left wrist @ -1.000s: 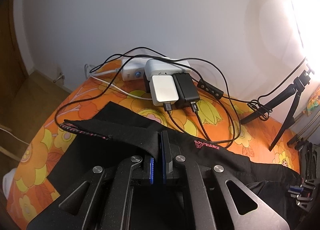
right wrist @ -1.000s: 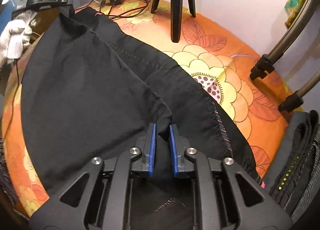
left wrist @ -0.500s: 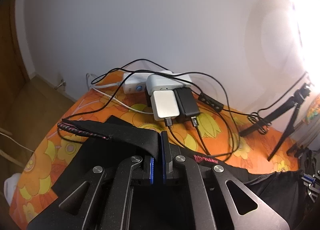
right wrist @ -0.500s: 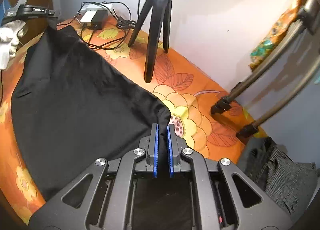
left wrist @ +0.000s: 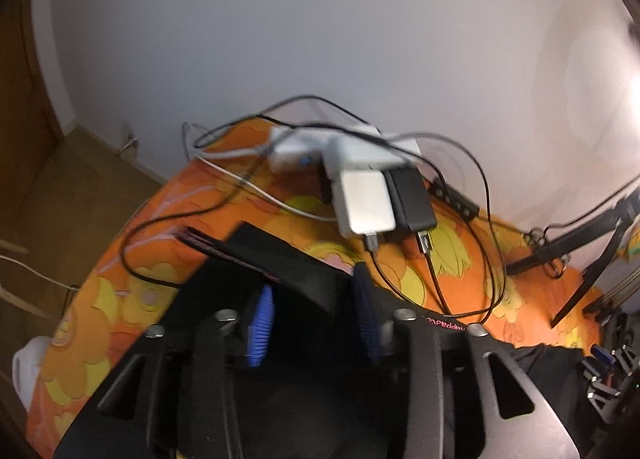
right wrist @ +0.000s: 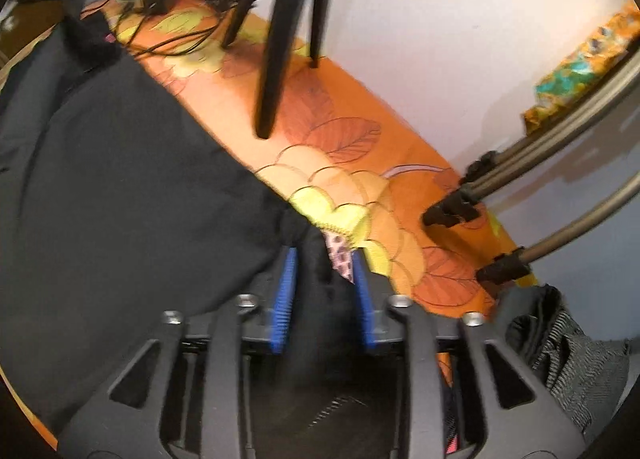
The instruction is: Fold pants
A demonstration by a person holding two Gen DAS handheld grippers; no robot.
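The black woven pants (right wrist: 120, 179), pink "Kappa" lettering upside down near the waist, lie spread on the orange flower-print cloth over the table (right wrist: 360, 131). Left gripper (left wrist: 314, 299) and right gripper (right wrist: 324, 271) jaws are opening, blue ribbed pads off the cloth lying between them.

One pair of black pants (right wrist: 120, 187) lies on one orange flowered tabletop (right wrist: 360, 131). Two grippers show, one per wrist view: the left gripper (left wrist: 314, 313) and the right gripper (right wrist: 322, 287), each with two blue pads. At the far end sits one white power strip (left wrist: 296, 151) carrying two chargers, one white charger (left wrist: 366, 207) and one black charger (left wrist: 412, 201). One black tripod (right wrist: 276, 39) stands with three legs visible. Two metal stand legs (right wrist: 560, 139) slant in at the right. One grey knit garment (right wrist: 568, 351) lies near right.
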